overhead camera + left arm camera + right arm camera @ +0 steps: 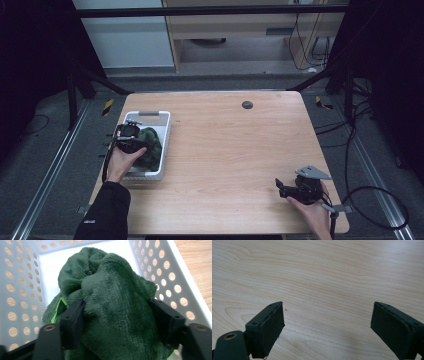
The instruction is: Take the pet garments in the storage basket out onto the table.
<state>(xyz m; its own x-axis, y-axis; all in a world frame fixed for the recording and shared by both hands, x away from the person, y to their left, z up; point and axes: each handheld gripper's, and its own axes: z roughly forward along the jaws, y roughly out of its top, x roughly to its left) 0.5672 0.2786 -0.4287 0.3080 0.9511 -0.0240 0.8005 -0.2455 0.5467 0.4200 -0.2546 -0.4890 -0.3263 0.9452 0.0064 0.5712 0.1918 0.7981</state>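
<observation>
**Green cloth between the left fingers, in the basket**

The left gripper (117, 317) reaches into the white basket (165, 131) at the desk's (230, 150) left side. One green cloth (112, 302) is bunched up right between its fingers (72, 320), which press into both sides and grasp it. The cloth's lump runs away from the fingers toward the far wall. The right gripper (327, 325) is well apart, fingers spread over bare wood. One basket, one cloth, two grippers.

one green cloth (112, 307), one white basket (162, 131), two grippers: left (117, 315), right (327, 325).
</observation>
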